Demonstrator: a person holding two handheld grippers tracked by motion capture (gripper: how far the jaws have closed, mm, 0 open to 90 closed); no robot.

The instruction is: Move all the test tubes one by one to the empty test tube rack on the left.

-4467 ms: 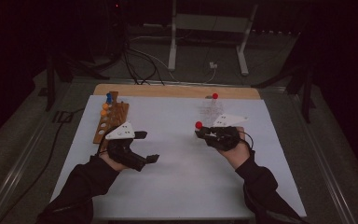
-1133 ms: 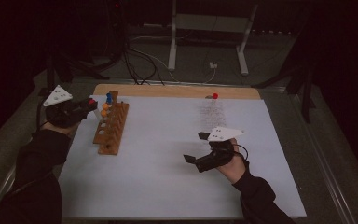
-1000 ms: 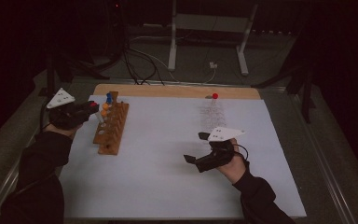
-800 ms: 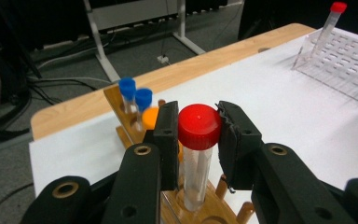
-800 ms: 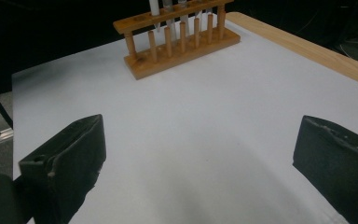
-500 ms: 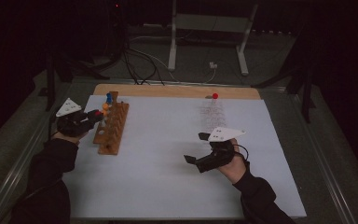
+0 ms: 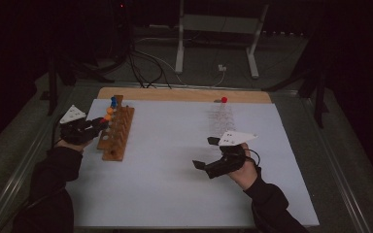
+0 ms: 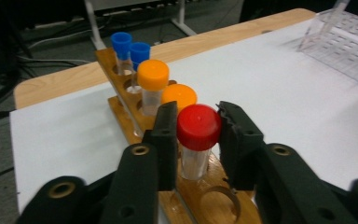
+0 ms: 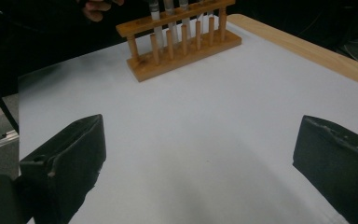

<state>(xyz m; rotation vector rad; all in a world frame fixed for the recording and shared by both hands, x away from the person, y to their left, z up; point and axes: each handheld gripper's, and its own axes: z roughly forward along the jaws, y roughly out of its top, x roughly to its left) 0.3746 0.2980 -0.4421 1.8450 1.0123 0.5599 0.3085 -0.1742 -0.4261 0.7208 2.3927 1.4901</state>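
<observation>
**Red-capped tube gripped at the rack, wide bare sheet on the right**

Seen from the high view: wooden rack (image 7: 116, 131) stood at about 9 o'clock on the white sheet (image 7: 175, 165), close to the sheet's left edge, running from 6 toward 12. Left gripper (image 7: 97, 125) reached in from the left edge, right against the rack's side. Little room left between rack and sheet edge there.

In the left gripper view: left gripper (image 8: 198, 128) closed on the red-capped tube (image 8: 197, 140), one jaw on each side of the cap, tube upright and lowered into the rack (image 8: 135, 119). Just beyond it toward 12 o'clock, two orange-capped tubes (image 8: 153, 86), then two blue-capped tubes (image 8: 129, 49) at the far end. An open ring of the rack showed at 6 o'clock, just below the held tube. Tube's bottom end hidden behind jaws and rack, so depth of seating could not be told. Clear plastic rack (image 8: 349, 44) at 2 o'clock, cut off by the frame.

Right gripper (image 7: 209, 153) hung over the sheet at about 4 o'clock in the high view, jaws spread wide, holding nothing. Broad bare sheet all around it, toward 9, 6 and 12. In the right gripper view: right gripper (image 9: 200, 168) over plain sheet, rack (image 9: 182, 39) far off at 12 o'clock, tube caps cut off by the top edge.

Red ball (image 7: 224, 99) sat near the far wooden edge (image 7: 184, 94) at 12 o'clock; clear plastic rack (image 7: 222, 116) below it faint and hard to make out. Surroundings beyond the table dark.
</observation>
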